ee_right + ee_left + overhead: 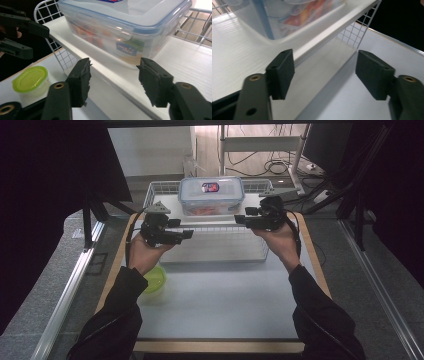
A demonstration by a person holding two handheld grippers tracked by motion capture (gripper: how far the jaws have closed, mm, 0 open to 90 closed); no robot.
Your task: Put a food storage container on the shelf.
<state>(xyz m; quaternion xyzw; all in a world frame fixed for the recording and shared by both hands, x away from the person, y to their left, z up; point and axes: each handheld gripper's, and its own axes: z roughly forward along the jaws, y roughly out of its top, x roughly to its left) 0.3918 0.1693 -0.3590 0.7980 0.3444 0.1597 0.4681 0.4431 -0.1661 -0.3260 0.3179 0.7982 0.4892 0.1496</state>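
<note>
From the high view, the clear storage box (211, 195) with its blue-edged lid sits on the upper shelf of a white wire rack (215, 247) at the far side of the worktop (225, 300). The left tool (186, 234) hangs at the rack's left front corner, the right tool (239, 220) at the box's right front corner, and both point inward toward each other. A small green-lidded tub (155, 279) rests on the worktop beside the left forearm.

Over to the left gripper view: the left tool (325, 72) has its jaws spread apart, with only the shelf edge and wire mesh seen past them. The box (287, 17) sits up on the shelf, above and clear of the pads.

Now the right gripper view: the right tool (113, 80) is parted too, pads bare, nothing pinched. The box (125, 27) stands just ahead on the shelf, untouched. The left tool (30, 40) shows at the upper left, and the green-lidded tub (31, 80) sits low on the worktop.
</note>
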